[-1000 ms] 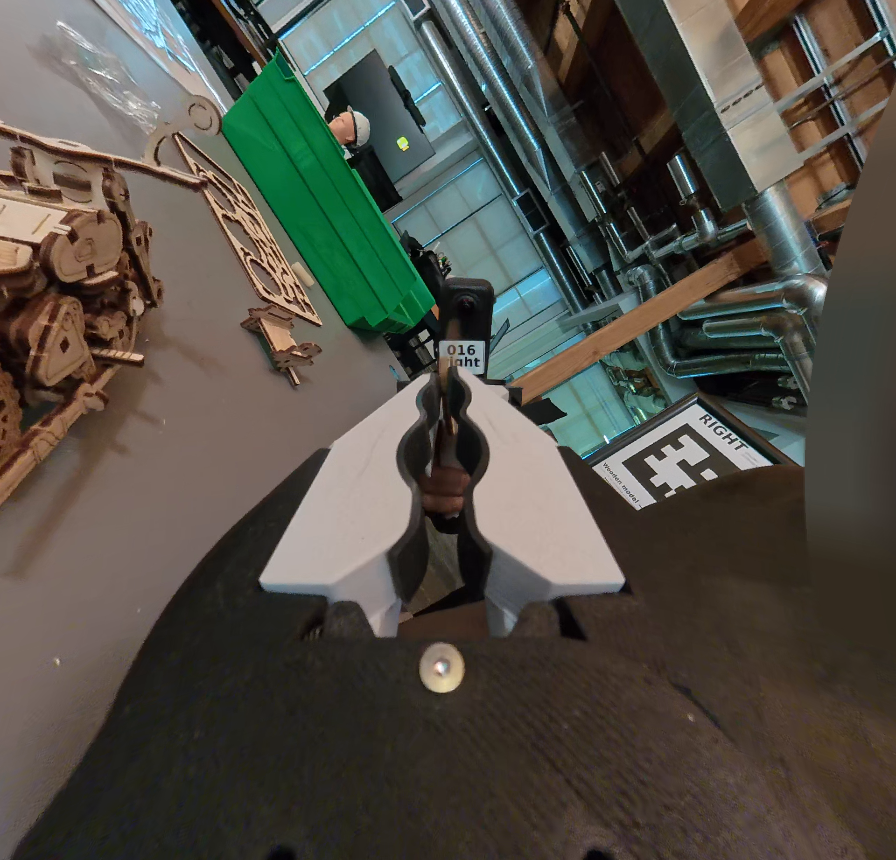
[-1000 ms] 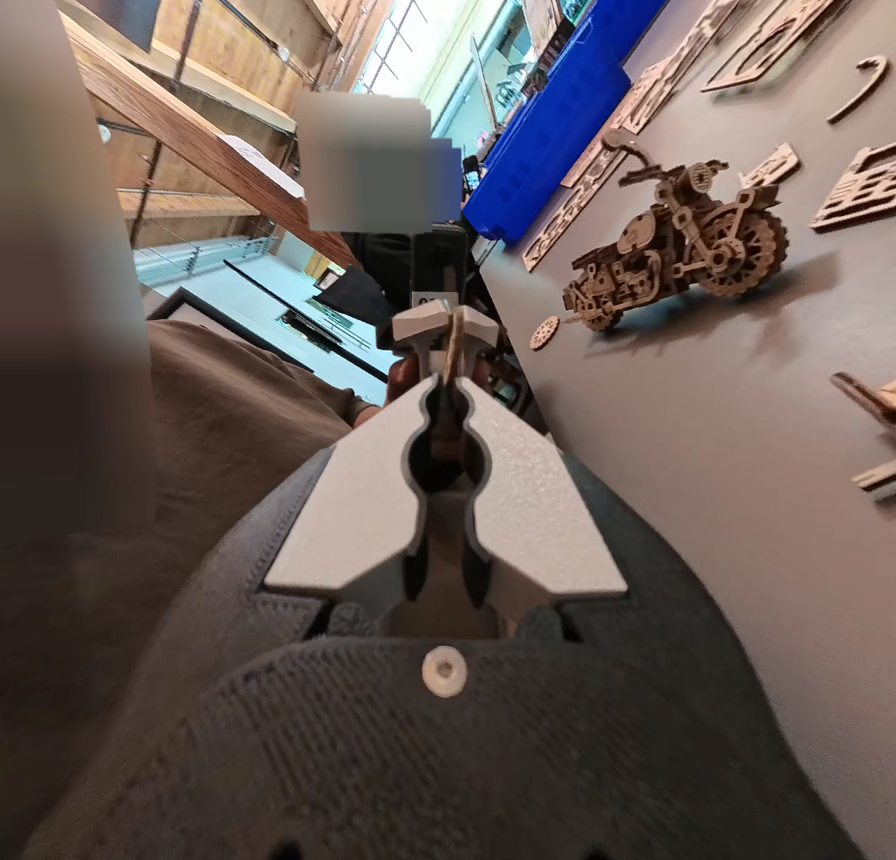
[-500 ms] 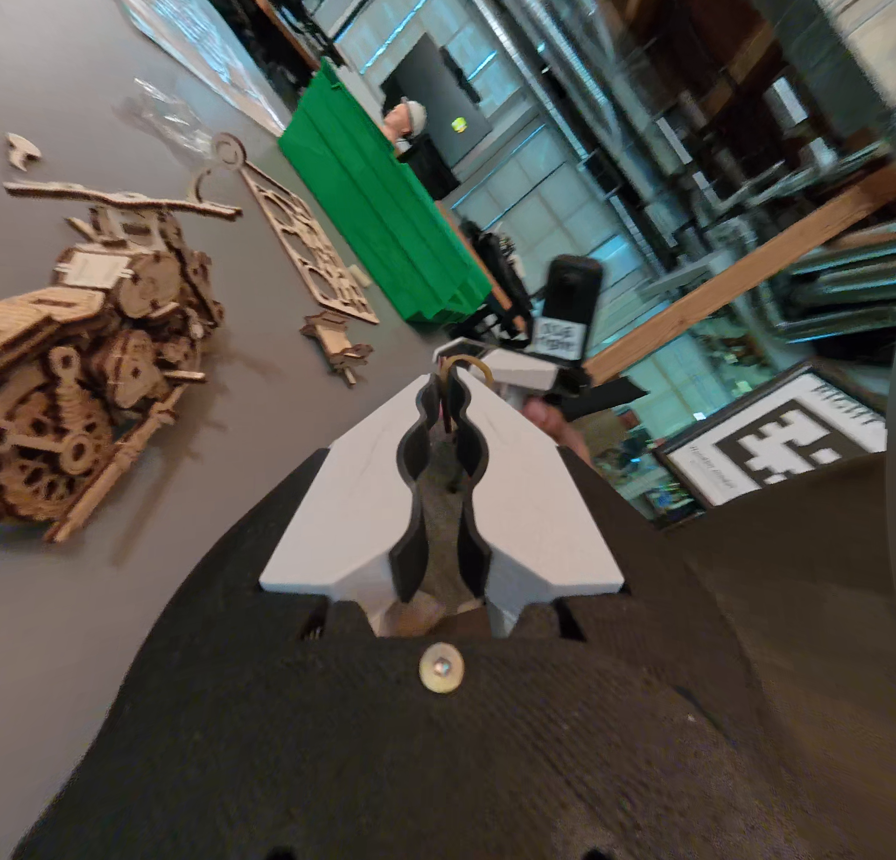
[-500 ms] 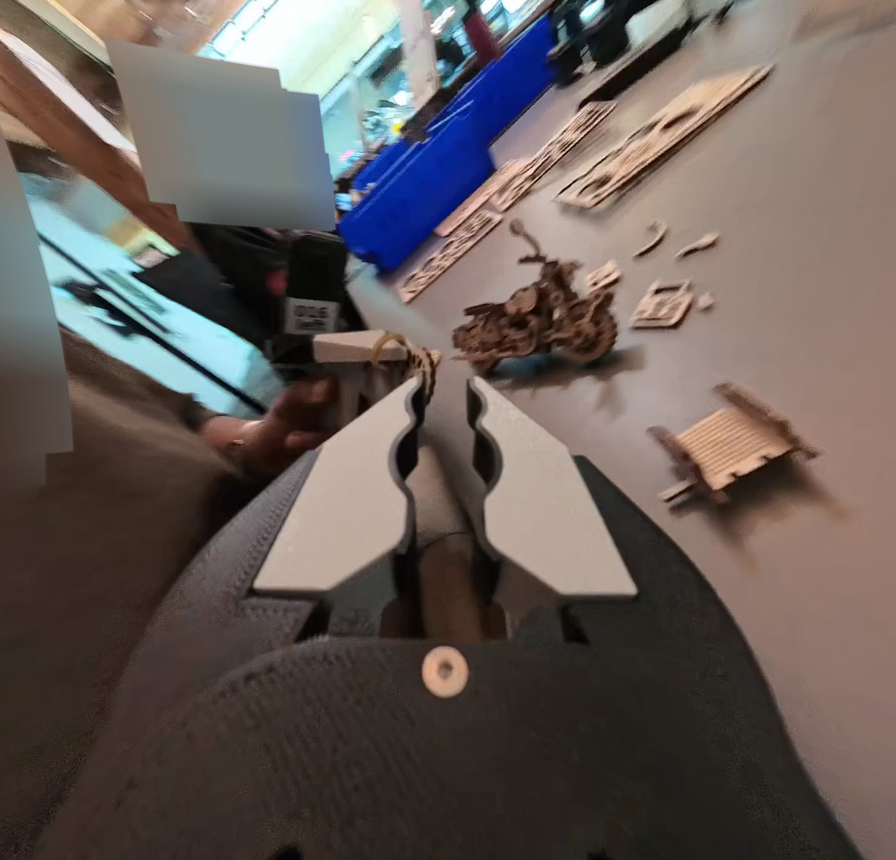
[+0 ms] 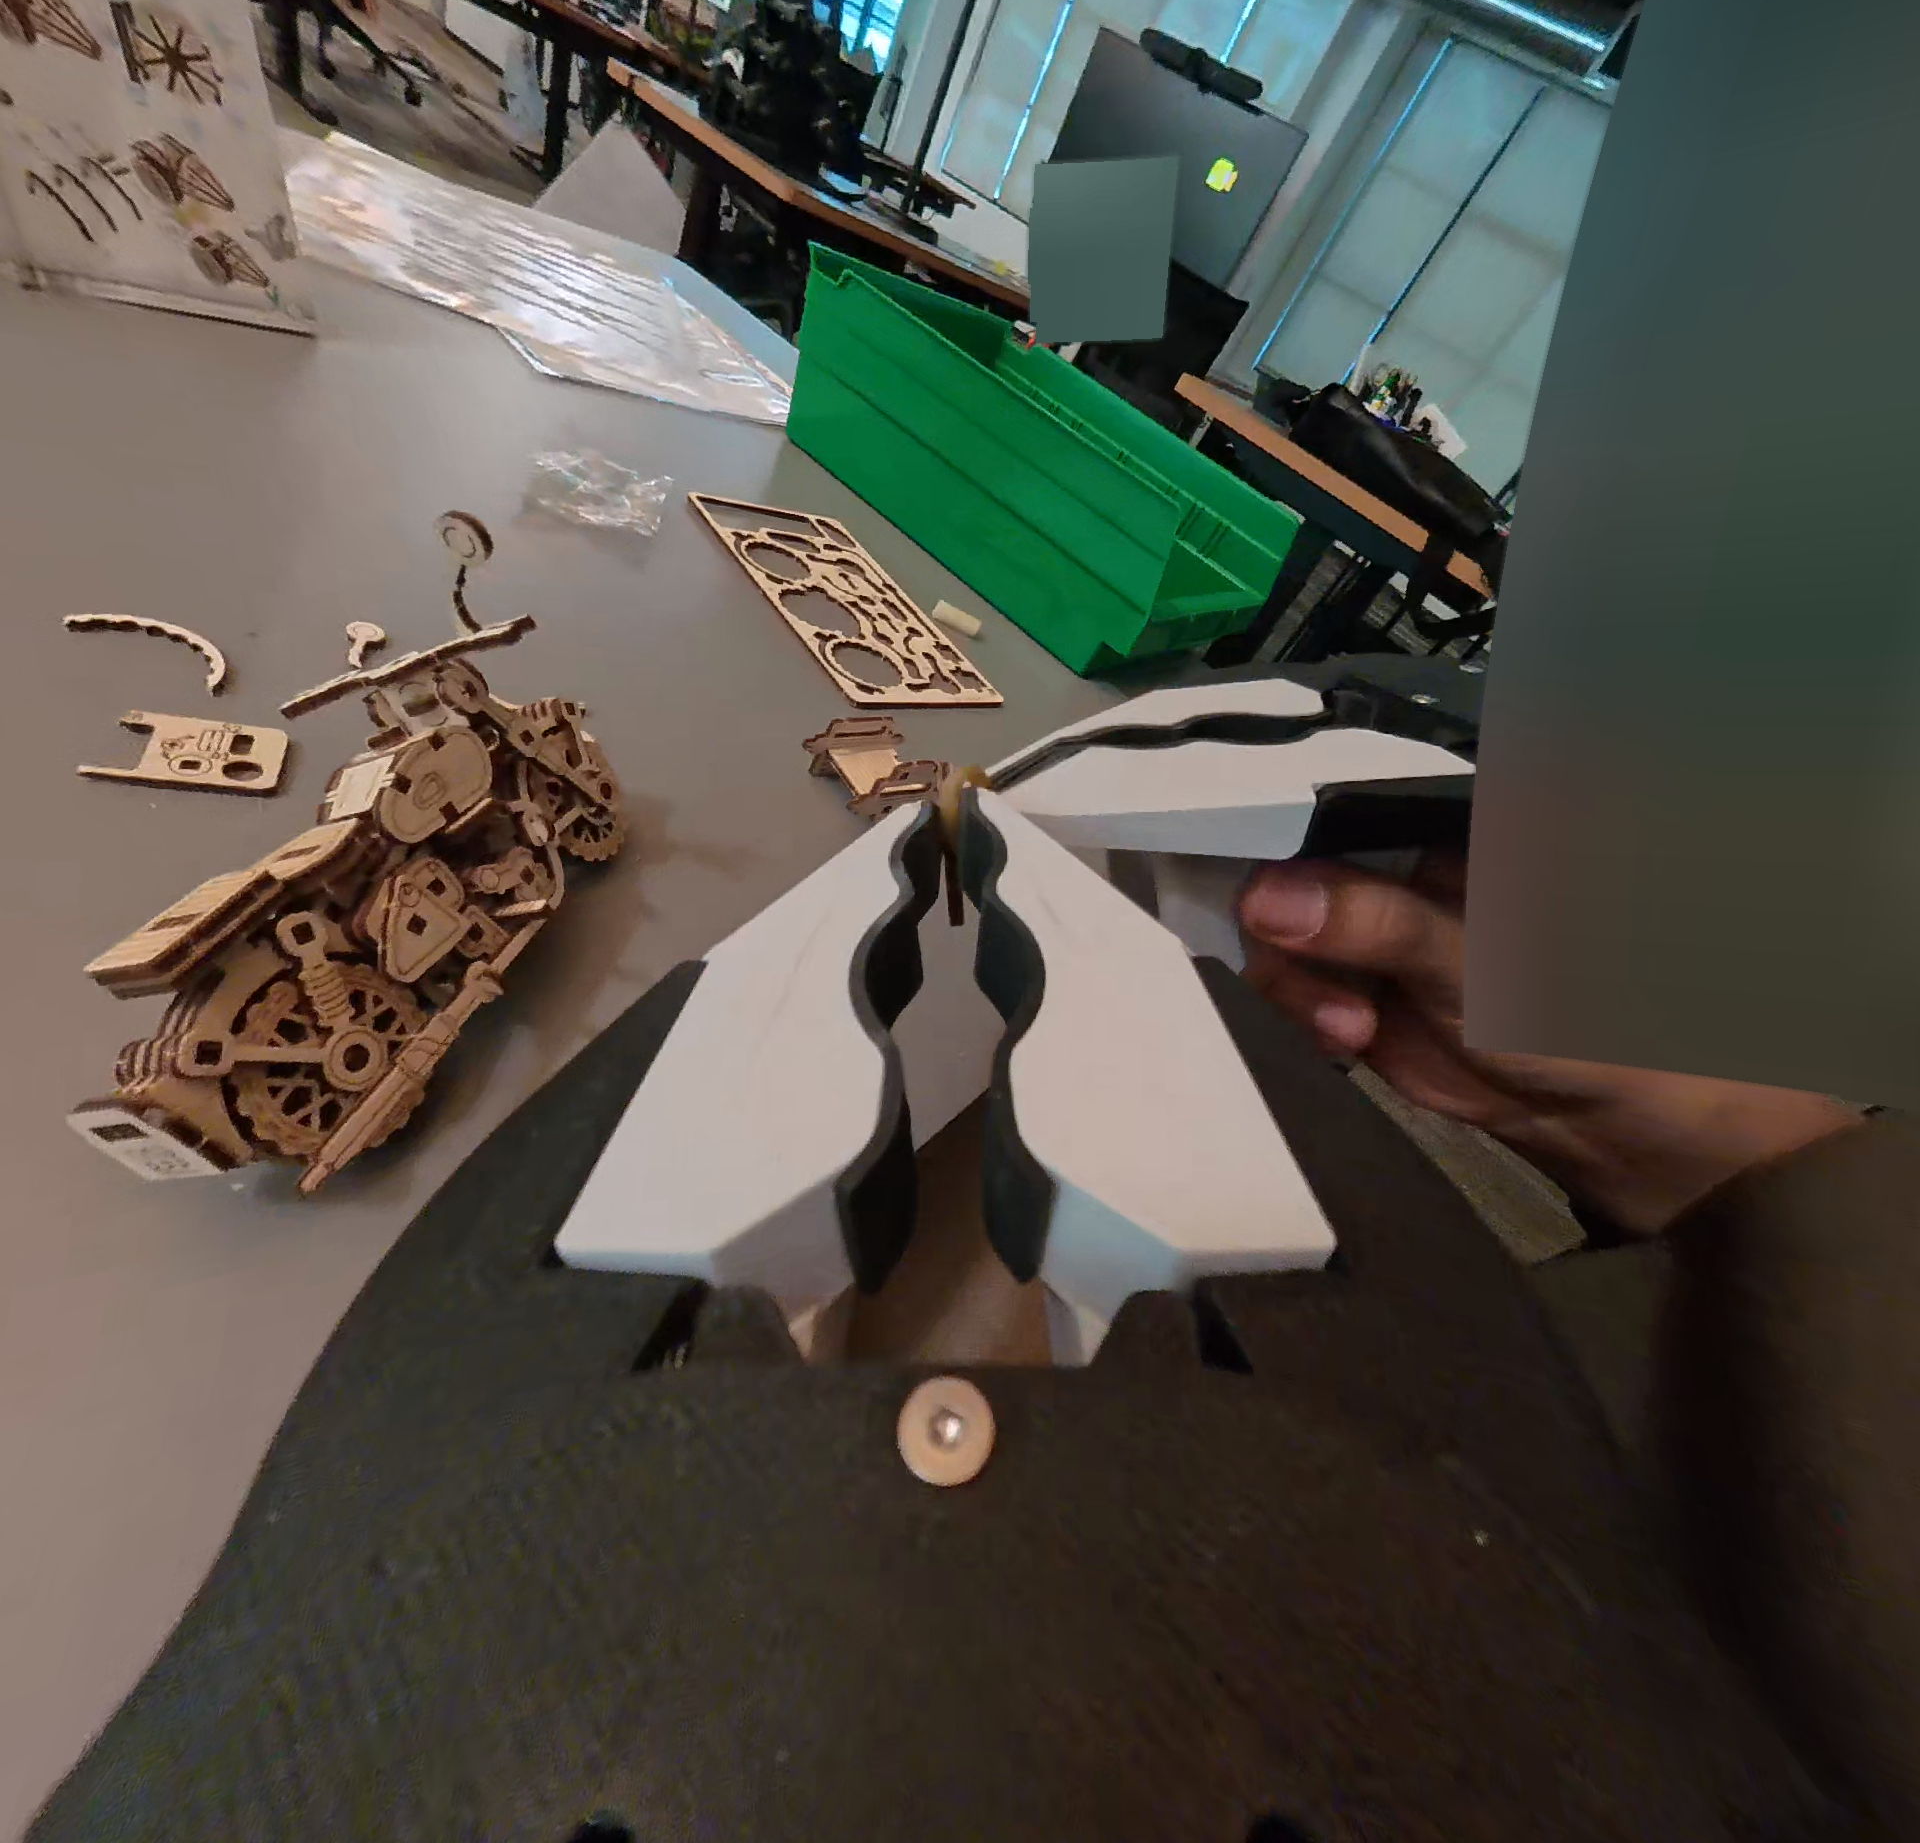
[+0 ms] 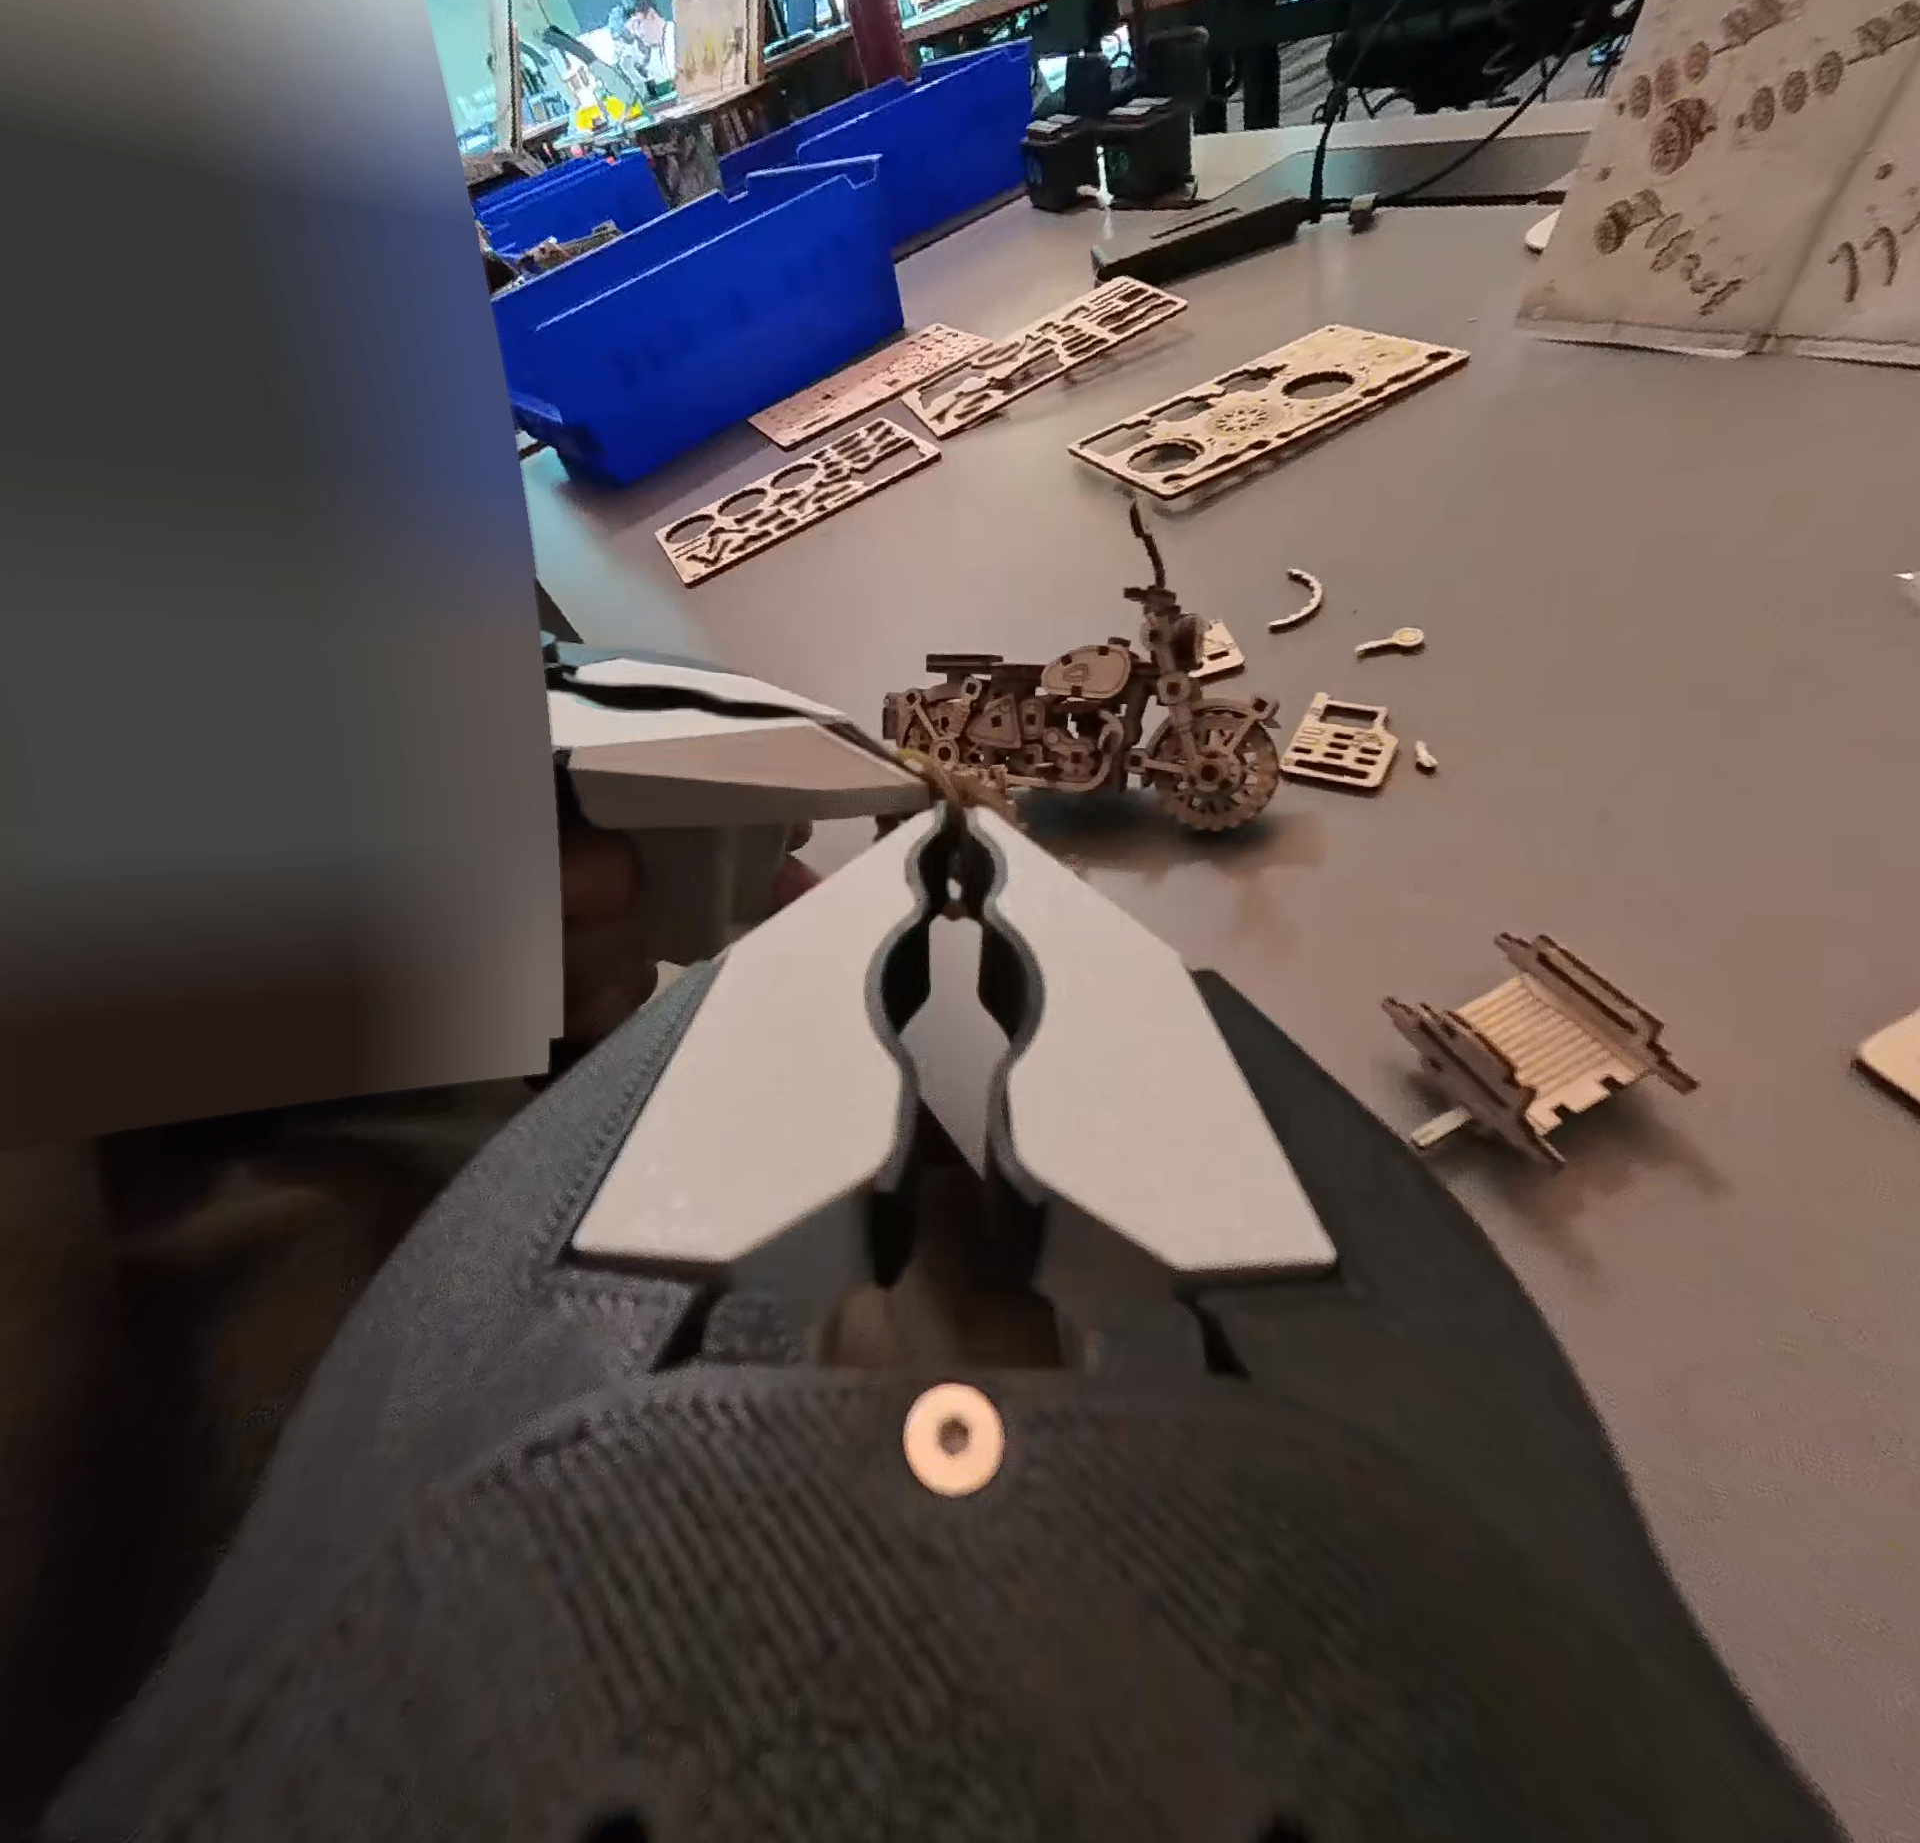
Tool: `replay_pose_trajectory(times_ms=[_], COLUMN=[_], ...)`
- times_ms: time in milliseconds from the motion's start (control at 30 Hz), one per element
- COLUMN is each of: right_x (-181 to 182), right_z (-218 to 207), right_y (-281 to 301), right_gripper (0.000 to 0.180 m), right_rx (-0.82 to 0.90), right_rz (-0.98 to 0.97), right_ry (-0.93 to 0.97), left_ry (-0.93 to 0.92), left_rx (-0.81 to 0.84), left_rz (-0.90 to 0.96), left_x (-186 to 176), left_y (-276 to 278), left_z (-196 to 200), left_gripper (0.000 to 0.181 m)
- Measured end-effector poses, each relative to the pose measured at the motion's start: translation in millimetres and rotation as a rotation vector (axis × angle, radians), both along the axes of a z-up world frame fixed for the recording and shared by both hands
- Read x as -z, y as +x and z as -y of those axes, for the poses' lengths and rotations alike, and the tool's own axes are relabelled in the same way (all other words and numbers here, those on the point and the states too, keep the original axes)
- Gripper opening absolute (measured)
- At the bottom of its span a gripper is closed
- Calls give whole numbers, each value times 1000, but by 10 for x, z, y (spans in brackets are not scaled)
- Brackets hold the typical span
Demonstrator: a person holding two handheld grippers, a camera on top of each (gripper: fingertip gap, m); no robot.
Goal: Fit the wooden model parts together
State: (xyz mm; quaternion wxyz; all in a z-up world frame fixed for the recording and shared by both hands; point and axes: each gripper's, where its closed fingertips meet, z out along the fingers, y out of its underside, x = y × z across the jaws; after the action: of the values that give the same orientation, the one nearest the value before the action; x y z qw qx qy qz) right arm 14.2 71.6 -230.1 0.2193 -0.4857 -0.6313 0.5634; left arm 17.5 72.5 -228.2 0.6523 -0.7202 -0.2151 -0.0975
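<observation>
Here, my left tongs (image 5: pixel 954 811) pinch a thin wooden piece (image 5: pixel 952 863) at their tips. My right tongs (image 6: pixel 958 825) meet them tip to tip, clamped on a small wooden part (image 6: pixel 961 794). Both hang above the grey surface (image 5: pixel 312 1326). The wooden motorcycle model (image 6: pixel 1091 728) stands beyond, loose cut-outs around it; a slatted sub-assembly (image 6: pixel 1538 1050) lies to its right.

Seen along the right tool (image 6: pixel 951 827), pinched on a small wooden part (image 6: pixel 961 791) tip to tip with the left tool (image 6: pixel 883 754); beyond, a wooden motorcycle model (image 6: pixel 1091 733) upright on the grey tabletop (image 6: pixel 1558 806), a ribbed wooden subassembly (image 6: pixel 1538 1050) nearer right, blue bins (image 6: pixel 707 328) behind.
</observation>
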Motion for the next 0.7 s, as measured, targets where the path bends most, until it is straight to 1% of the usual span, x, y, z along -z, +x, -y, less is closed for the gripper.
replay_pose_trajectory(times_ms=[100, 233, 333, 467, 567, 700], right_x=[-31, -83, -120, -52, 3, 58], right_z=[-67, -173, -238, -278, -230, -112], right_y=[9, 6, 13, 20, 32, 62], right_gripper=[0, 0, 0, 1, 1, 1], right_rx=[12, 61, 85, 65, 29, -35], right_rz=[-24, -84, -105, -43, -8, 54], right_ry=[88, 340, 420, 380, 326, 183], left_ry=[16, 12, 21, 71, 115, 166], left_rx=[21, 62, 96, 69, 77, 62], left_rz=[10, -12, 1, -7, 81, 199], left_x=[-24, -46, -76, -168, -185, -187], left_y=[35, 141, 170, 95, 62, -29], left_z=[-6, -37, -34, 5, 27, 54], left_gripper=[2, 2, 2, 2, 1, 1])
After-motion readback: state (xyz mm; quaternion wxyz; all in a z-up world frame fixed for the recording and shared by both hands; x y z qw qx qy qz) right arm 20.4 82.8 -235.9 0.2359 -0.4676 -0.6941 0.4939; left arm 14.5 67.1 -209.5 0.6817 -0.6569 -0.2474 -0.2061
